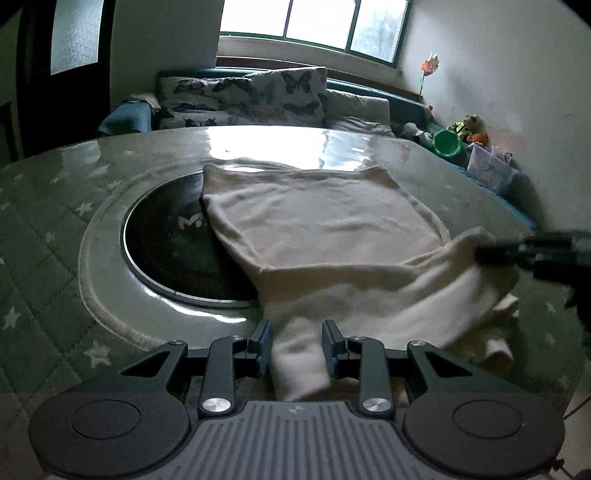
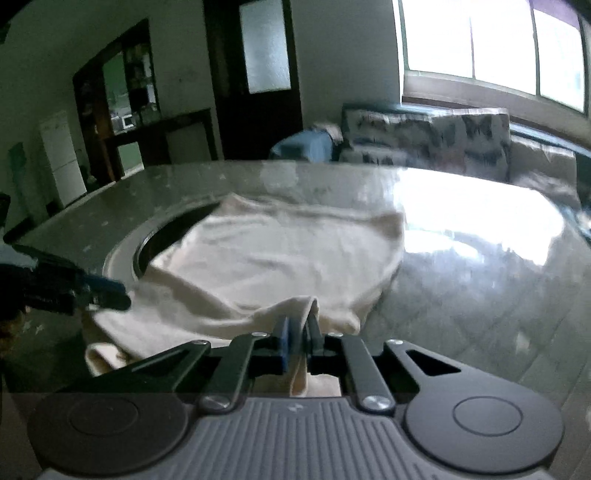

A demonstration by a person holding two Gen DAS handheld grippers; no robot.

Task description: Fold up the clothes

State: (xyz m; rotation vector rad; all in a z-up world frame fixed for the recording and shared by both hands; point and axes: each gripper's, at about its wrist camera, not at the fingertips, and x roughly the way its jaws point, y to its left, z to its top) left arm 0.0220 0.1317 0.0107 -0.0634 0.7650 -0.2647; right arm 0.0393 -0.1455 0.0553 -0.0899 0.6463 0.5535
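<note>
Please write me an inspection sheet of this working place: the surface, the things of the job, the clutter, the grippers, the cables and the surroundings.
Surface: glossy table with star-pattern quilted cover under a clear sheet; round dark inset plate in it.
Job's things: one cream garment lying mostly flat, partly over the plate, its near edge bunched.
Clutter: nothing seen on the table besides the garment.
Grippers: left gripper has a strip of the garment between its fingers, whether the pads press on it cannot be told; right gripper is shut on a raised fold of the garment.
Cables: nothing seen.
Surroundings: sofa with butterfly cushions, window, dark door, toys and a green cup at the wall side.
</note>
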